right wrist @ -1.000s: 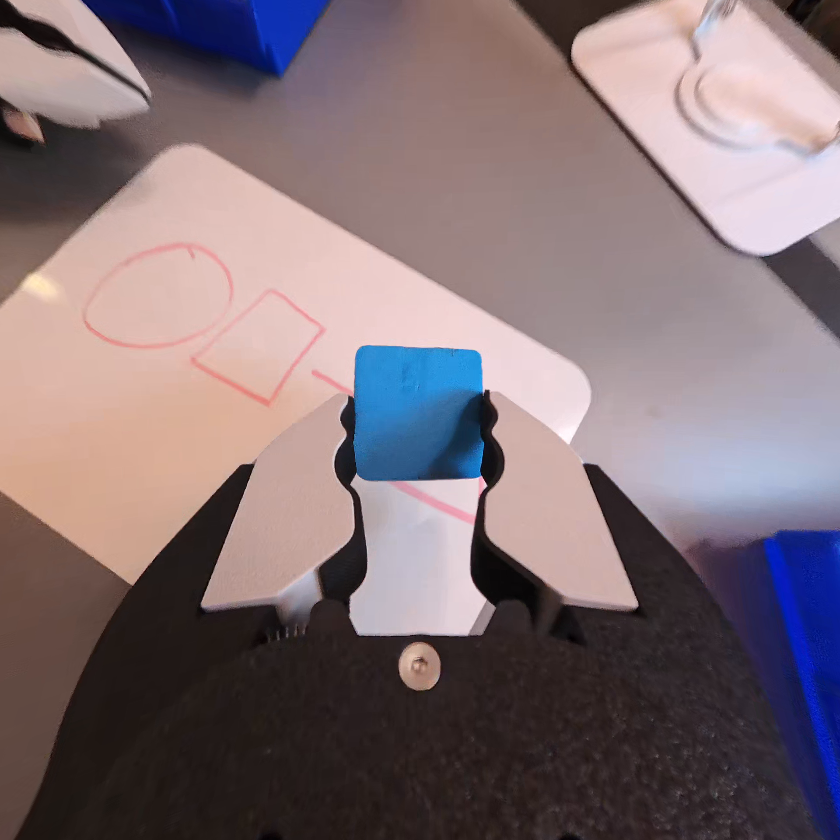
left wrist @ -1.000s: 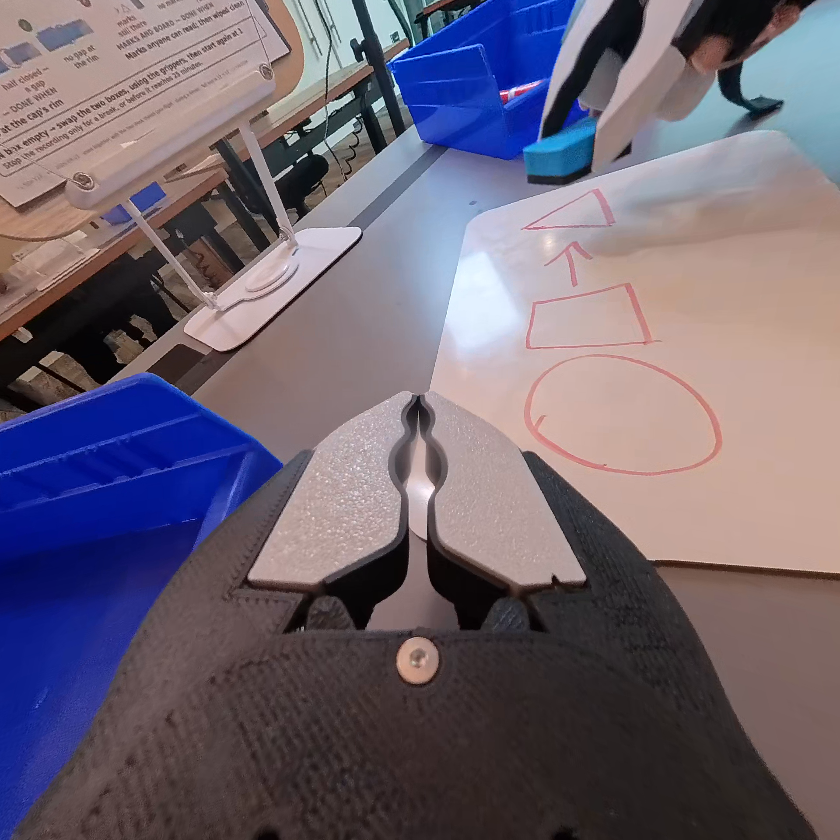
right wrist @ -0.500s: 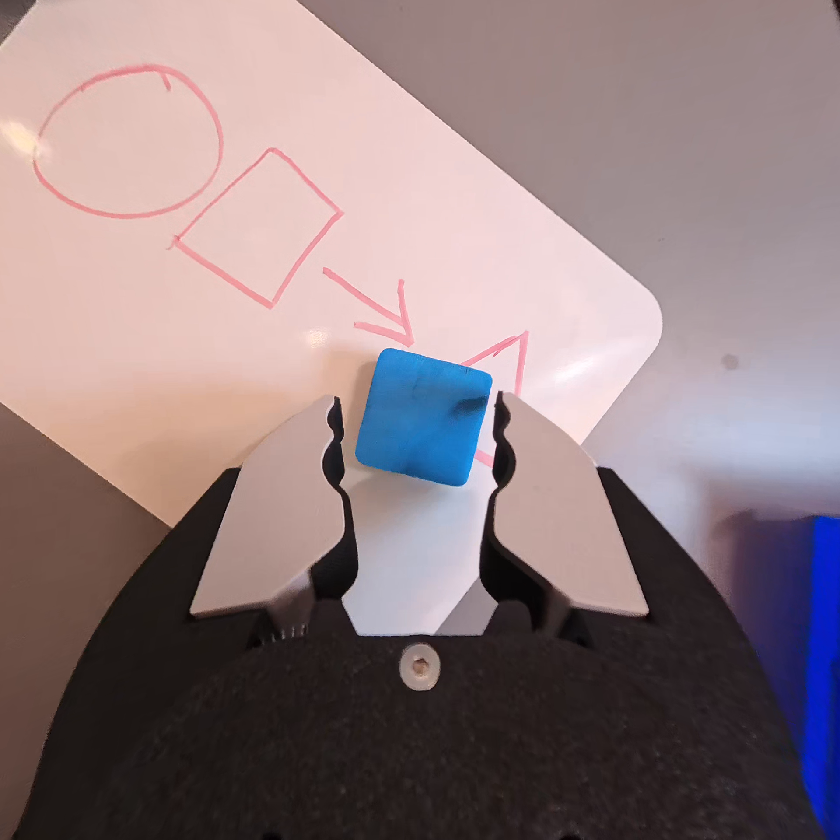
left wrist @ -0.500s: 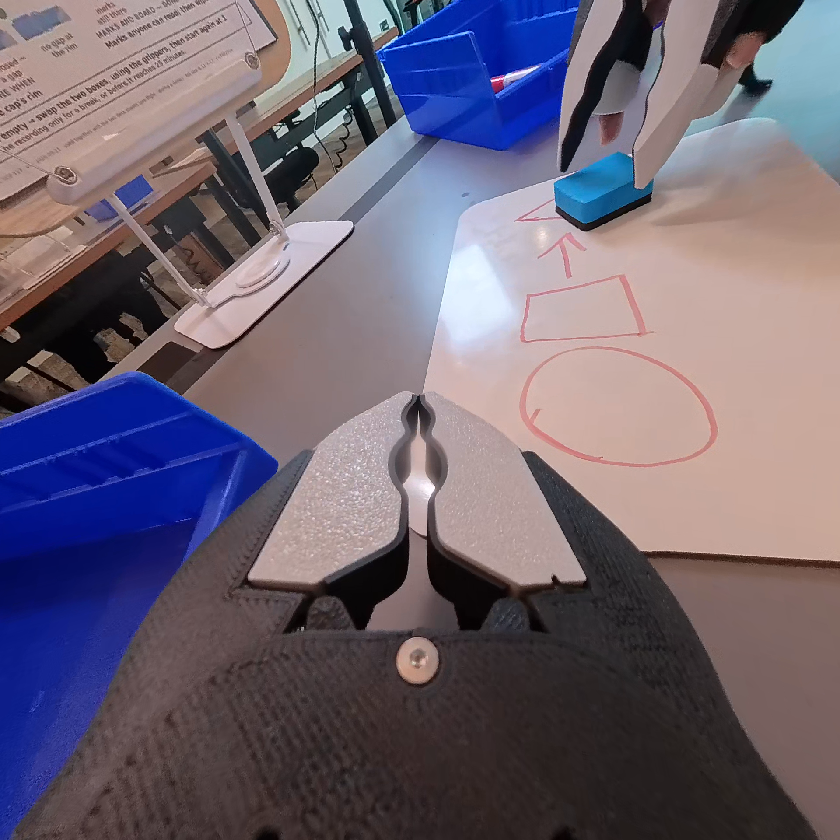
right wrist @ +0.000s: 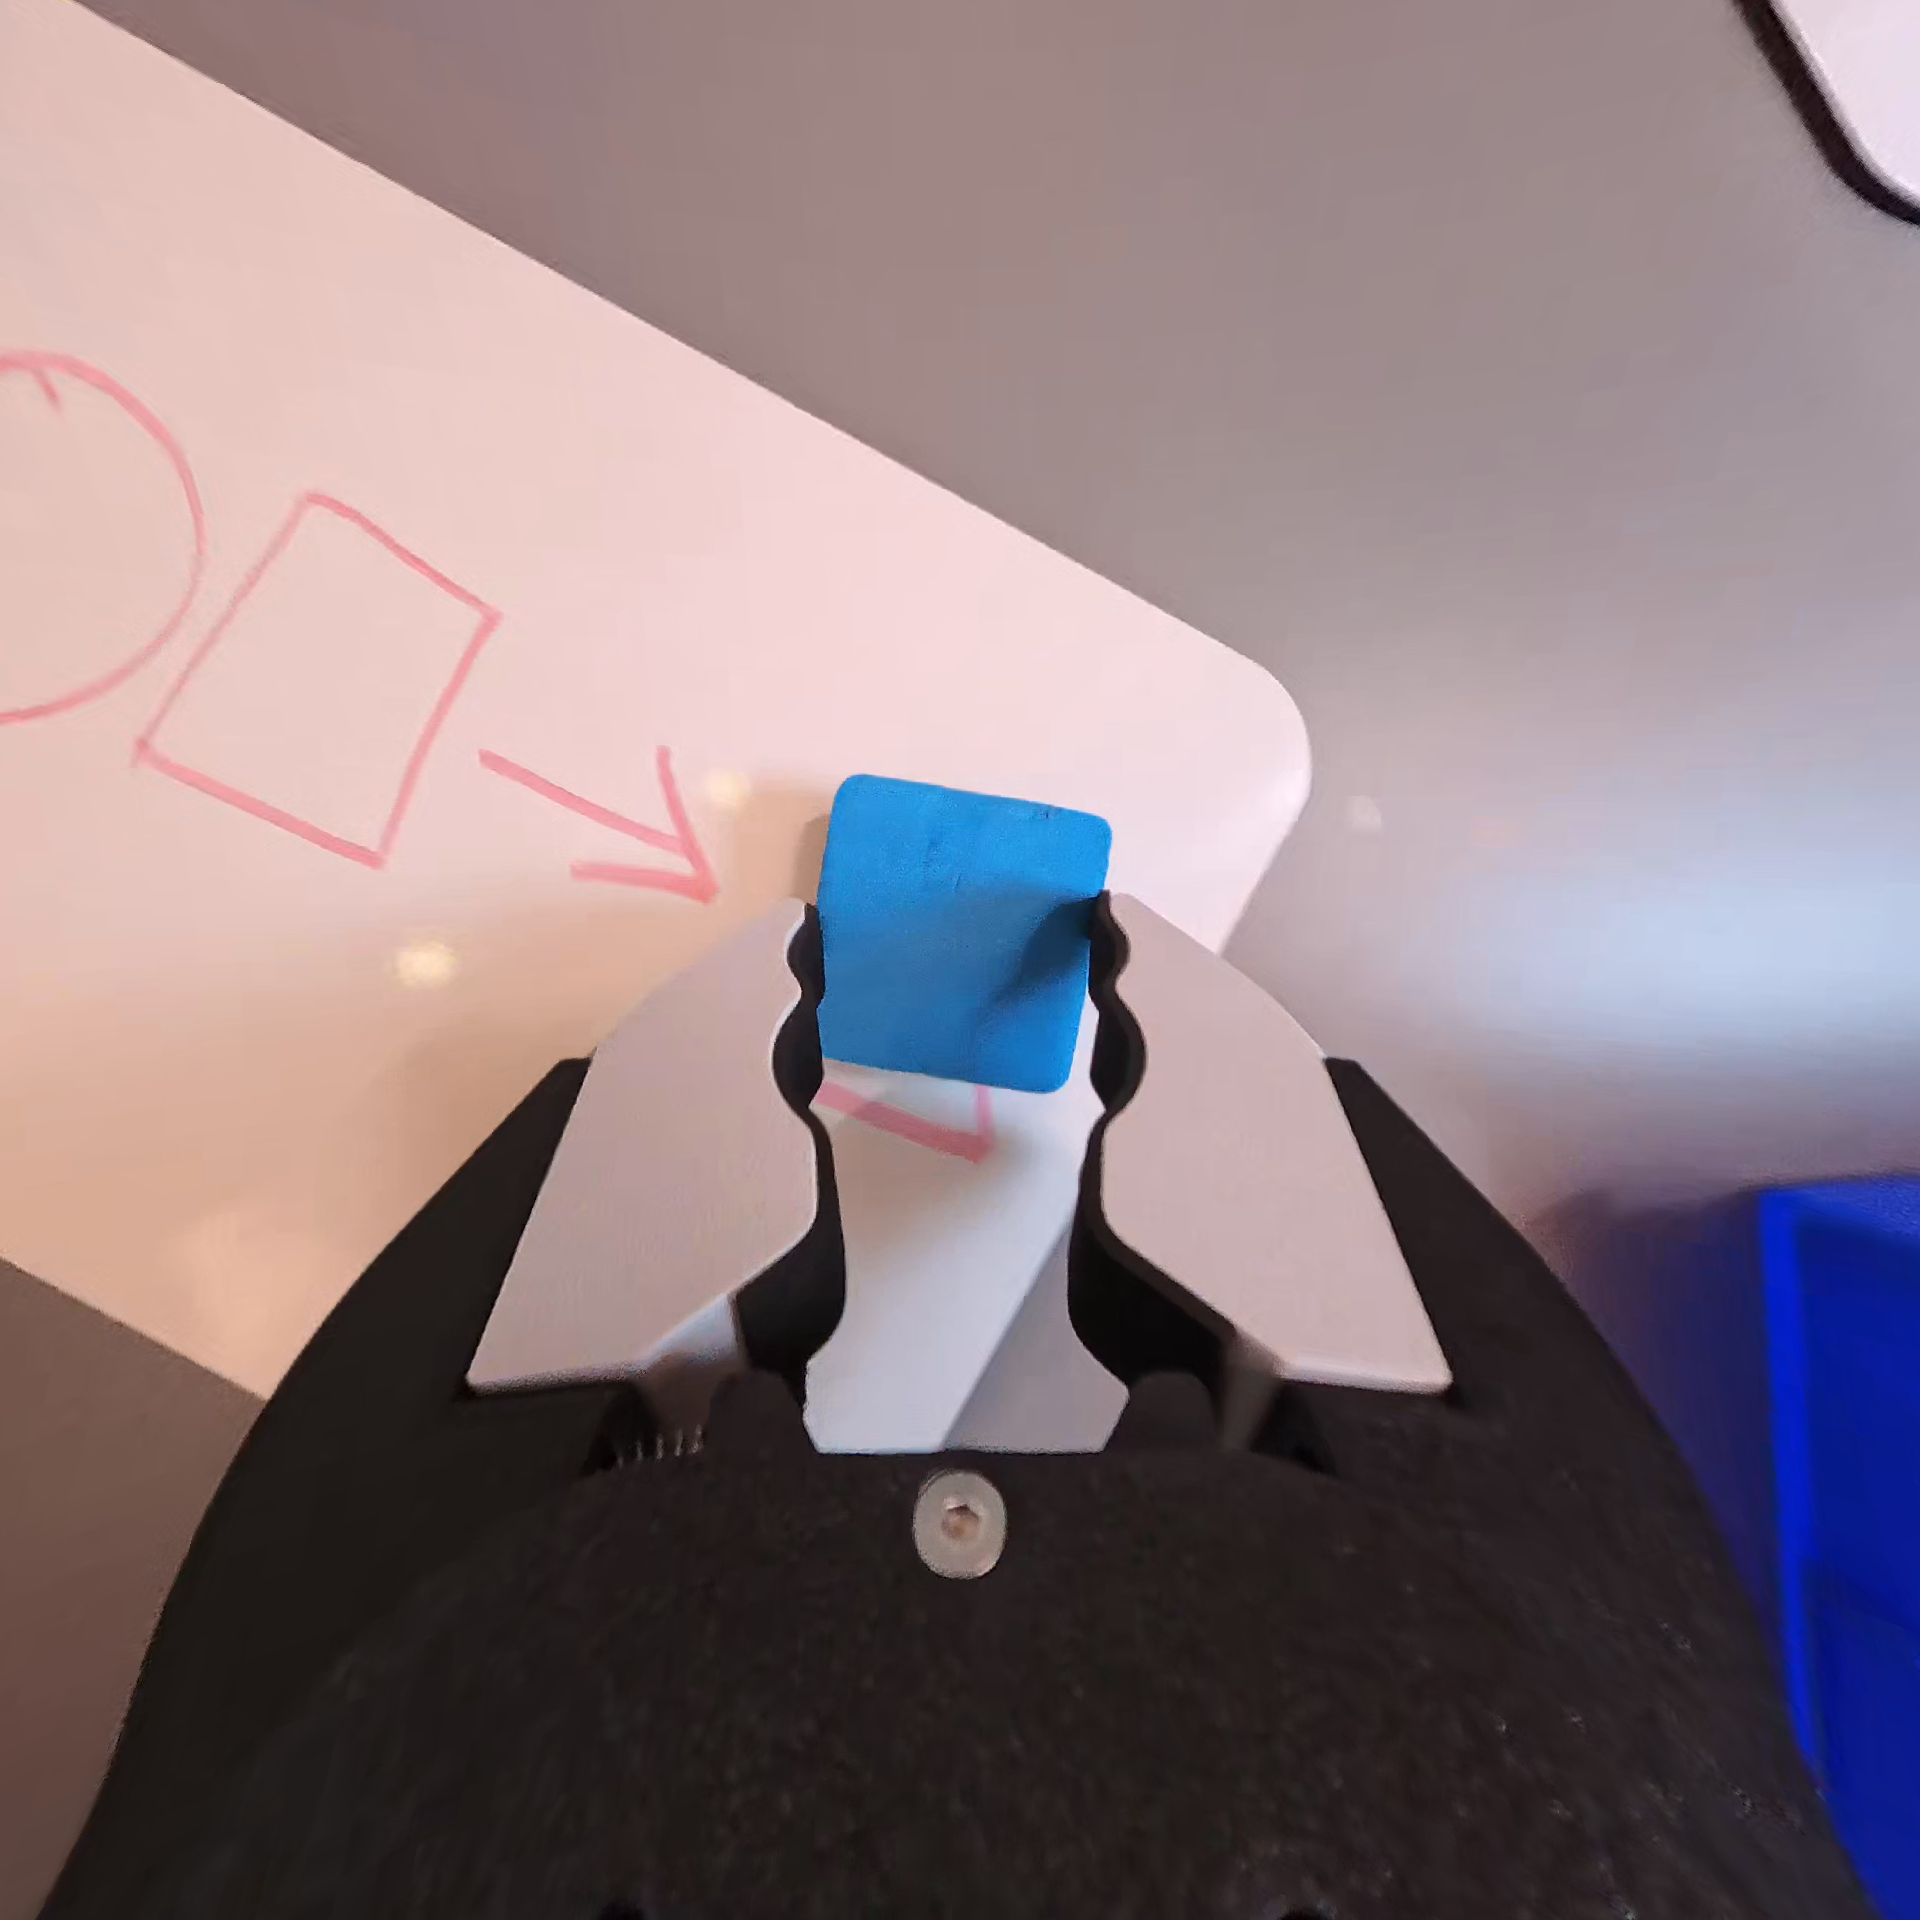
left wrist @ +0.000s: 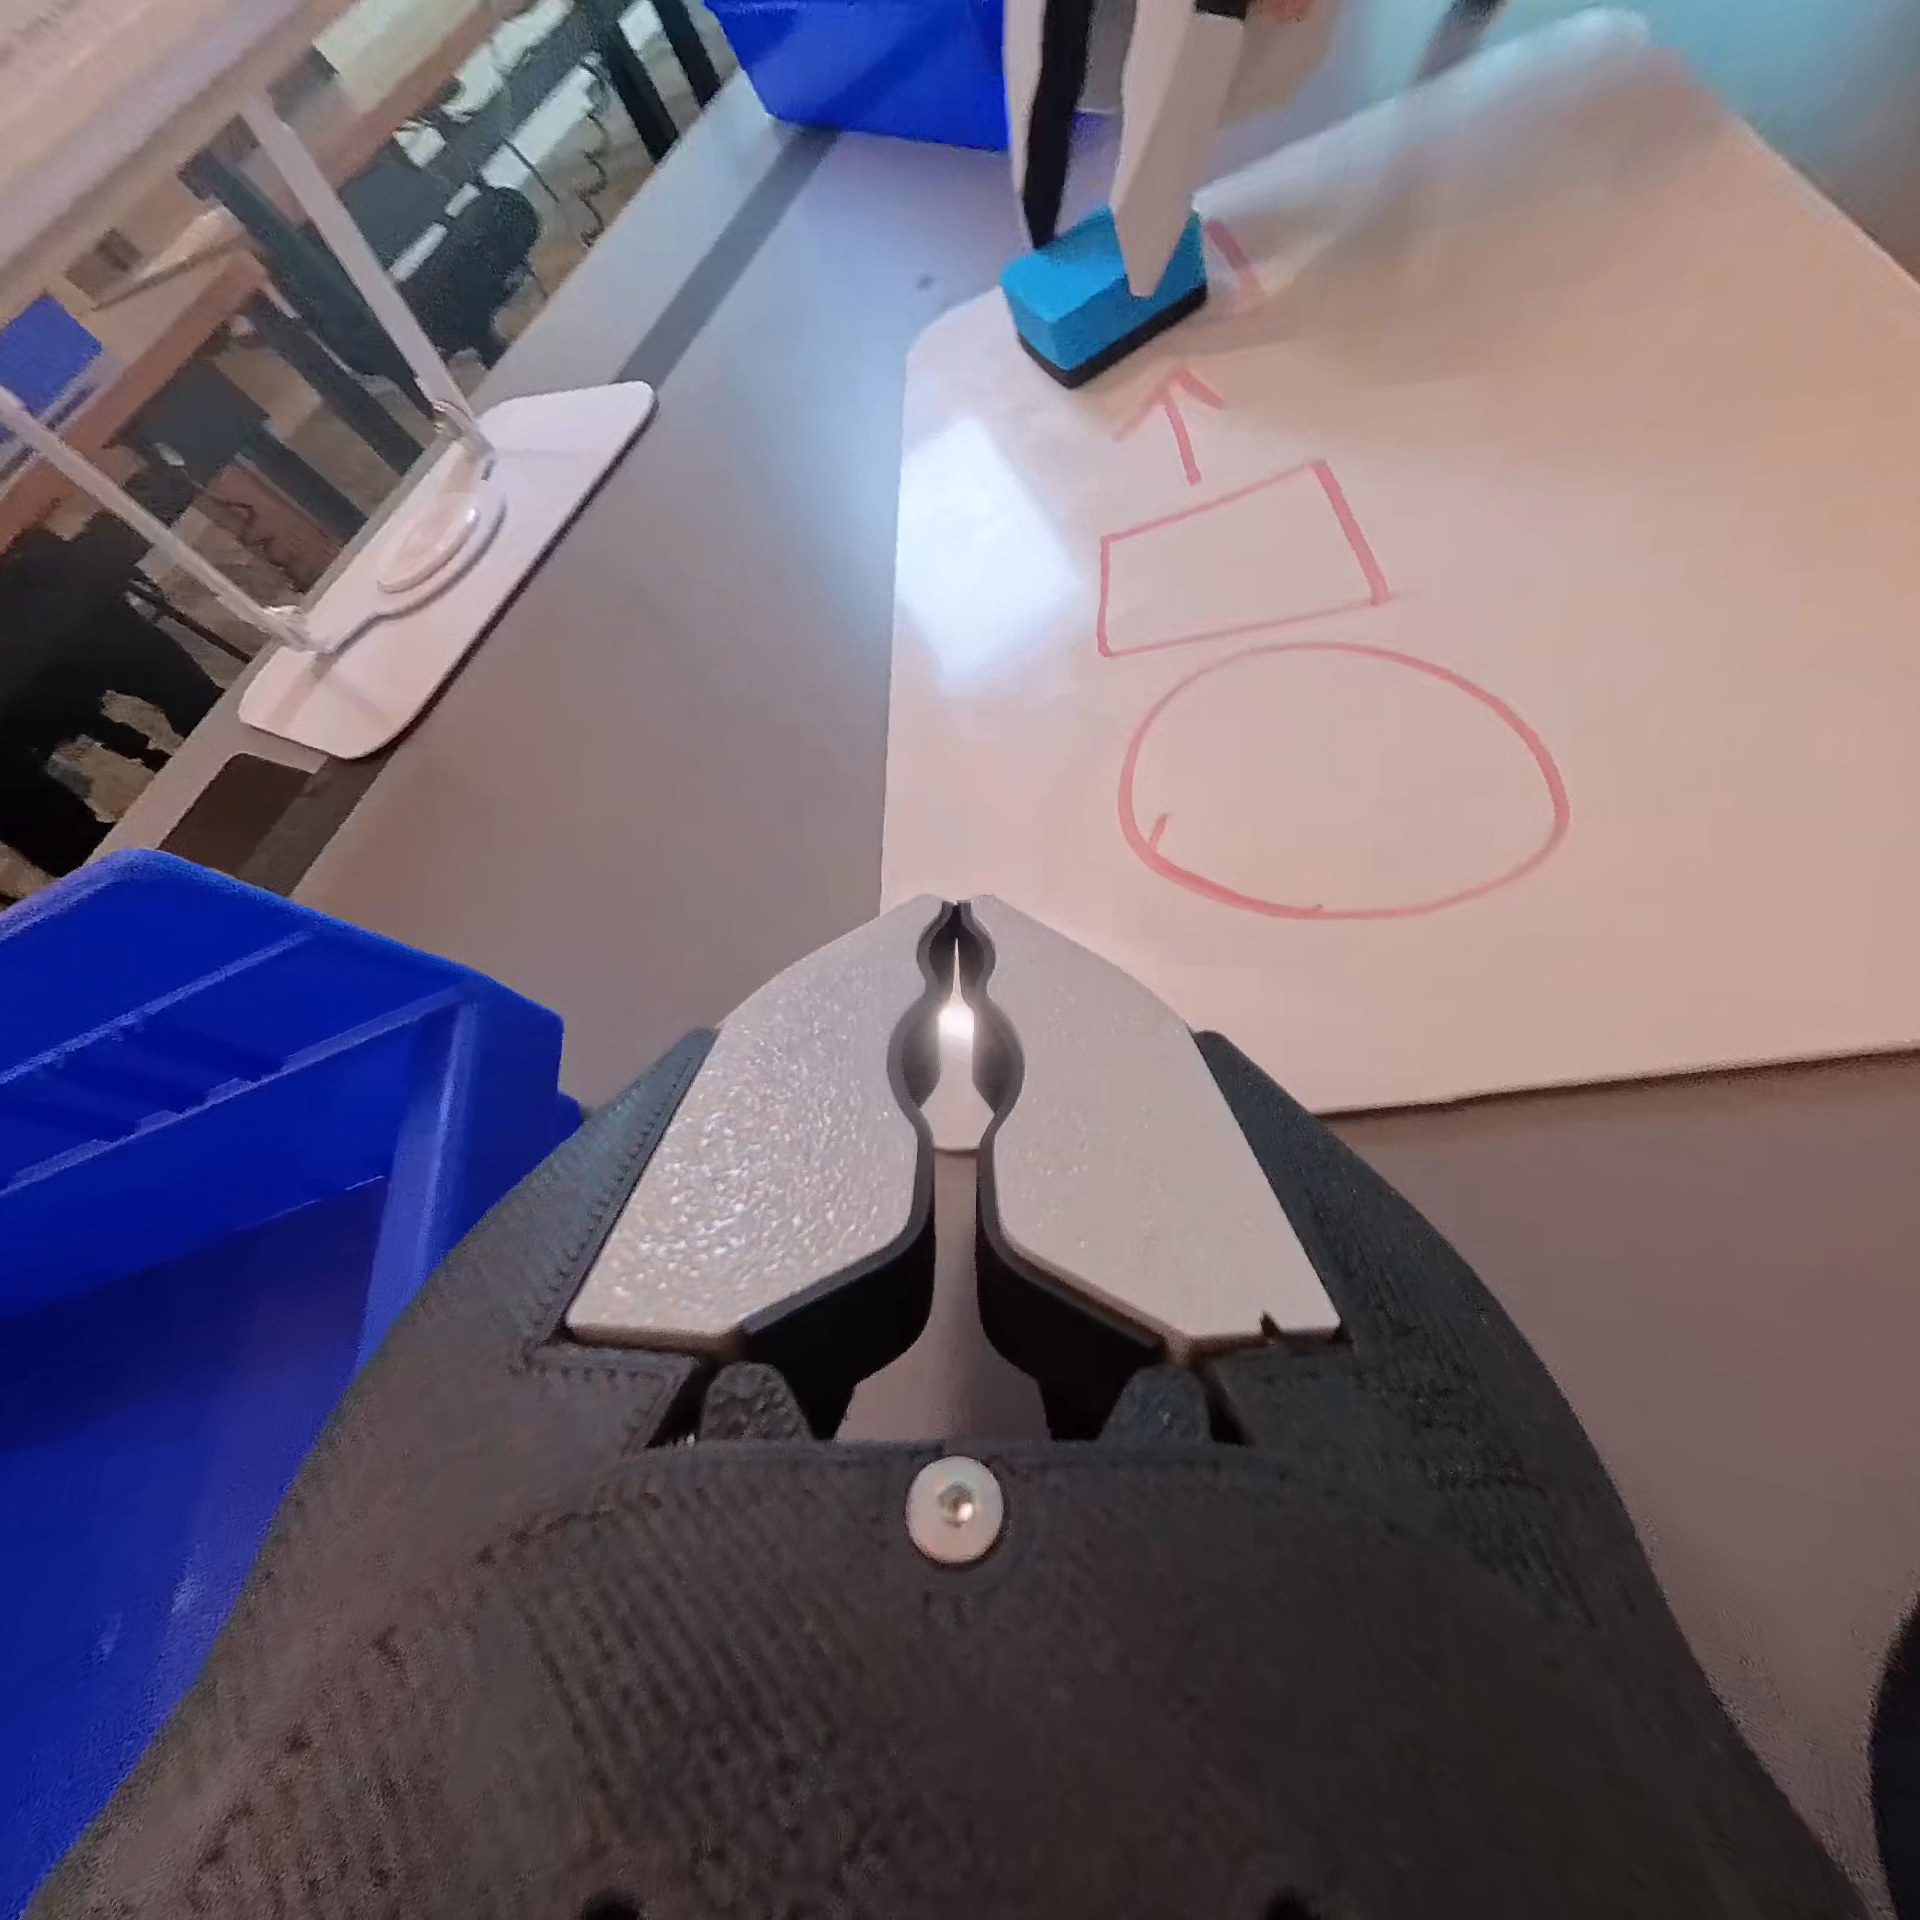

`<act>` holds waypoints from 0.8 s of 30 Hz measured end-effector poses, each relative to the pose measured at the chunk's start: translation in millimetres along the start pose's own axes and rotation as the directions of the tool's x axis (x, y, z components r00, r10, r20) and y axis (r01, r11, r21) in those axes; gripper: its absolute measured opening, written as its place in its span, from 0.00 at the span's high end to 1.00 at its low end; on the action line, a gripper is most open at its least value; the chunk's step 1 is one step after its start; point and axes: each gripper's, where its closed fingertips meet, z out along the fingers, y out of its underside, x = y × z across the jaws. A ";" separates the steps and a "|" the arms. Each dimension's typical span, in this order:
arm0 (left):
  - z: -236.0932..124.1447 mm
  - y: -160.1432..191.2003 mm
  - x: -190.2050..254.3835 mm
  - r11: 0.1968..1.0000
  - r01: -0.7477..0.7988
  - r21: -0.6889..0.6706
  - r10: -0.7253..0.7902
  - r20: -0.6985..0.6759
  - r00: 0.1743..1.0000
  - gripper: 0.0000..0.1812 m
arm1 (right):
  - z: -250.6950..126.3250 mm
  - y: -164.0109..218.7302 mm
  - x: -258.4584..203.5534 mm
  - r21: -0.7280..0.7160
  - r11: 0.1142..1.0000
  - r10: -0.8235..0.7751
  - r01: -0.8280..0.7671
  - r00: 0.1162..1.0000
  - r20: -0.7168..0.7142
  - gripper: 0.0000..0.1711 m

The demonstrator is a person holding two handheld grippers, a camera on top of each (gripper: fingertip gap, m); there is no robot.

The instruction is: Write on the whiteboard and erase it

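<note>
The whiteboard (left wrist: 1455,499) lies flat on the grey table and carries a red circle (left wrist: 1340,779), a square (left wrist: 1236,561) and an arrow (left wrist: 1174,416). My right gripper (right wrist: 951,909) is shut on the blue eraser (right wrist: 956,935) and presses it onto the board's far corner, just past the arrow (right wrist: 623,821). A short red remnant of the triangle (right wrist: 904,1117) shows behind the eraser. In the left wrist view the eraser (left wrist: 1091,301) sits between the right gripper's white fingers (left wrist: 1153,156). My left gripper (left wrist: 958,914) is shut and empty, near the board's near left corner.
A blue bin (left wrist: 208,1091) stands close on my left gripper's left. A white sign stand base (left wrist: 447,561) sits on the table left of the board. Another blue bin (left wrist: 873,62) stands beyond the board and also shows in the right wrist view (right wrist: 1839,1455). Across from one pair of fingers to the other is roughly 25 cm.
The right gripper lowered the eraser onto the triangle, closed on it and slid it towards the board's corner, wiping most of the triangle away. The left gripper stayed shut and hardly moved.
</note>
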 end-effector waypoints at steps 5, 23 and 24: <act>-16.6 10.5 6.4 0.998 -0.048 -0.052 0.042 -0.114 0.993 0.95 | -2.0 4.8 -45.3 -0.065 0.982 -0.173 0.179 0.981 0.087 0.71; -30.7 -32.3 171.6 0.944 -0.326 -0.050 0.230 -0.607 0.760 1.00 | -10.9 12.5 -21.2 -0.086 0.991 -0.105 0.107 0.994 0.028 0.71; -30.9 -27.5 178.4 0.931 -0.357 -0.076 0.233 -0.629 0.742 1.00 | -8.6 11.4 -21.5 -0.089 0.991 -0.102 0.104 0.994 0.028 0.71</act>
